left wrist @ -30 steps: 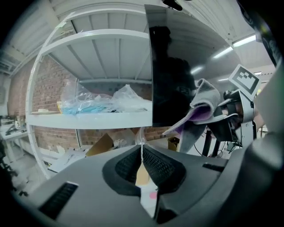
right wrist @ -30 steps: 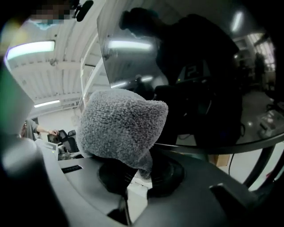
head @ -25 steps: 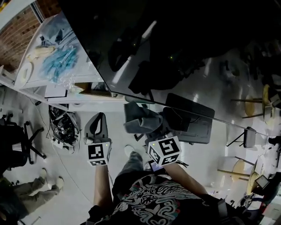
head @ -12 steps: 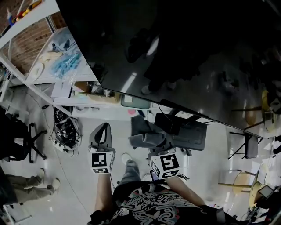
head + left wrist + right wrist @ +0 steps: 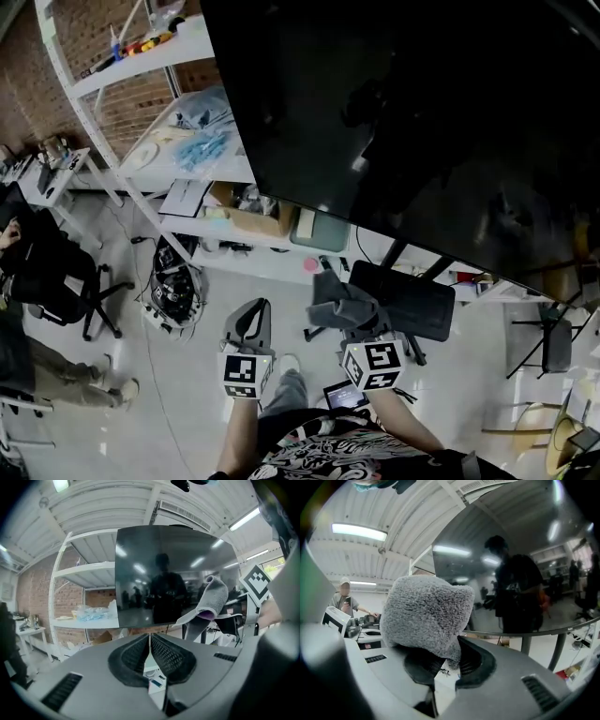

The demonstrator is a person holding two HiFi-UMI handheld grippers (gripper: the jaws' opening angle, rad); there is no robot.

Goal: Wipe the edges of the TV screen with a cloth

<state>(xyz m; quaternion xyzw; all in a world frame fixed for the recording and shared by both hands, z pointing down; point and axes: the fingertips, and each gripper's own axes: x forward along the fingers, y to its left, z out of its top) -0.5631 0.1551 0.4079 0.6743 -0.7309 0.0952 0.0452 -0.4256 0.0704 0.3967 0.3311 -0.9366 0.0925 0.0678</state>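
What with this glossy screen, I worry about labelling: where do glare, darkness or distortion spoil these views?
Head view: dim overall, TV screen mirroring faint light glints. Left gripper view: fisheye bows the shelves; the screen reflects a silhouette. Right gripper view: cloth sharp up close, corners vignetted black.

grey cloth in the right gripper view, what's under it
Under the grey cloth are the black jaws of the right gripper, shut on its lower fold. The jaw tips and the pinched part of the fold cannot be seen: the cloth drapes over them.
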